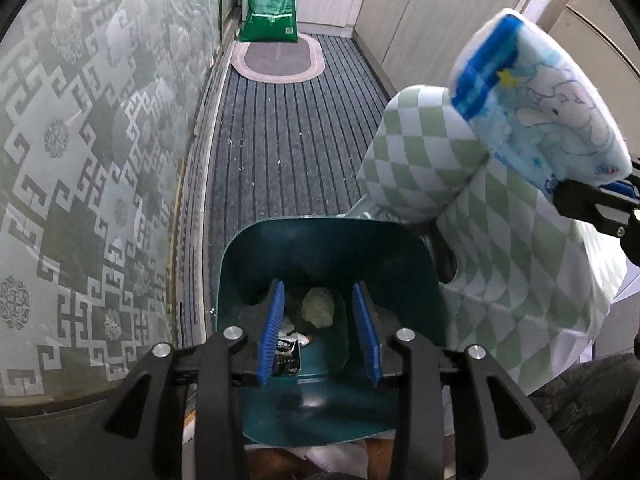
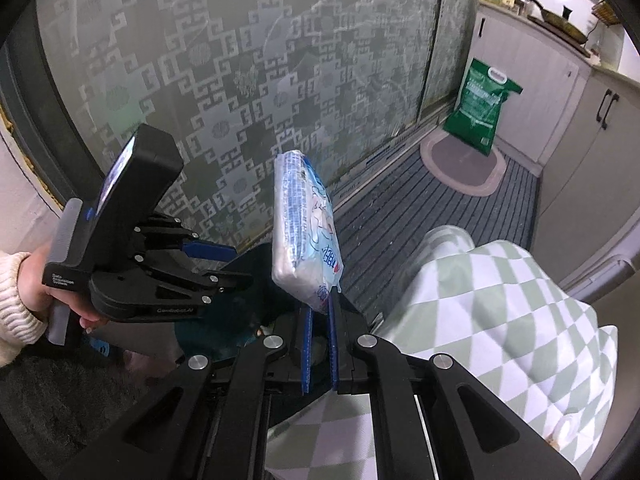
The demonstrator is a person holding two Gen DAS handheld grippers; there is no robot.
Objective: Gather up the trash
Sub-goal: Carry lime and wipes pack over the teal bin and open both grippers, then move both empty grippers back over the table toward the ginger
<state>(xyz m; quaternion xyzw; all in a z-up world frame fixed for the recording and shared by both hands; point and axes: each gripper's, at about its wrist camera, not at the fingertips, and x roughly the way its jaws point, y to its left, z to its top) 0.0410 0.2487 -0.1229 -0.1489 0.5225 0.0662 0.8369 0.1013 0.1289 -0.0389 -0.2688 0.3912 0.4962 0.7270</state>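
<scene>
1. The right gripper (image 2: 319,344) has its blue pads (image 2: 306,350) clenched on the lower corner of a blue-and-white tissue pack (image 2: 306,228), which stands up at 12 o'clock from the fingertips.
2. The left gripper (image 1: 319,338) is released, its pads apart with nothing between them, above the open dark green trash bin (image 1: 280,252).
3. Inside the bin lie a crumpled paper ball (image 1: 318,307) and a black wrapper (image 1: 287,358).
4. At 3 o'clock of the bin hangs a green-and-white checked cloth (image 1: 492,256).
5. At 12 o'clock, well apart, a green sack (image 1: 272,4) stands on an oval mat (image 1: 276,60).

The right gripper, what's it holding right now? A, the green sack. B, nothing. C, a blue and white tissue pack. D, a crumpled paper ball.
C: the right gripper is clamped on the lower end of the blue and white tissue pack, held up above the teal bin.
</scene>
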